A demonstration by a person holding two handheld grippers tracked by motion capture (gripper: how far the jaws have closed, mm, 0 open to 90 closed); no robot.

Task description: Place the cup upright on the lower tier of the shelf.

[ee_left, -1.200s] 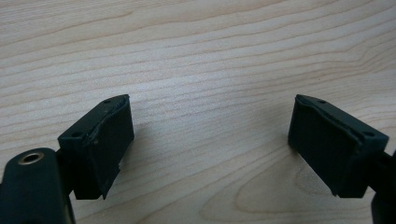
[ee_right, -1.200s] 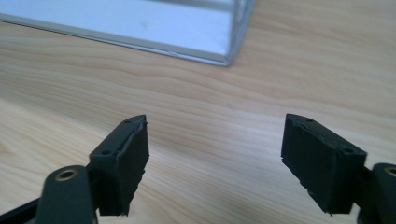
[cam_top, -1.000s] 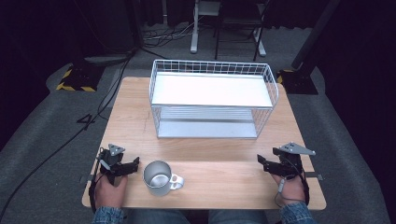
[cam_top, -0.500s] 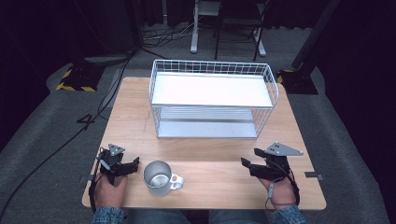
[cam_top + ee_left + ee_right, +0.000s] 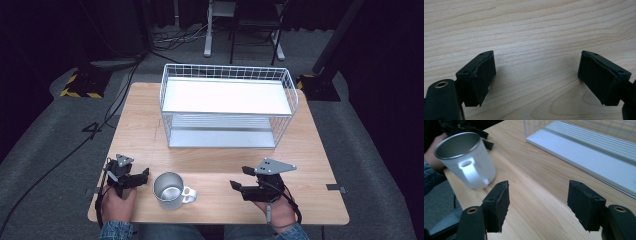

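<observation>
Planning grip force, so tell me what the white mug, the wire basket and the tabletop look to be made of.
White mug with silvery inside: probably steel, white-coated outside; dull metallic interior and rim.
White wire basket rack: thin metal wire, seemingly white-coated; a smooth white shelf panel inside, material unclear.
Light wooden tabletop: wood or wood-look laminate; grain lines, matte.

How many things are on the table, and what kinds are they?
Mugs: 1, the mug.
Wire baskets: 1, the wire basket.
Hand-held grippers: 2, the left hand-held gripper and the right hand-held gripper, both open.
Total: 4 on the wooden table.
</observation>
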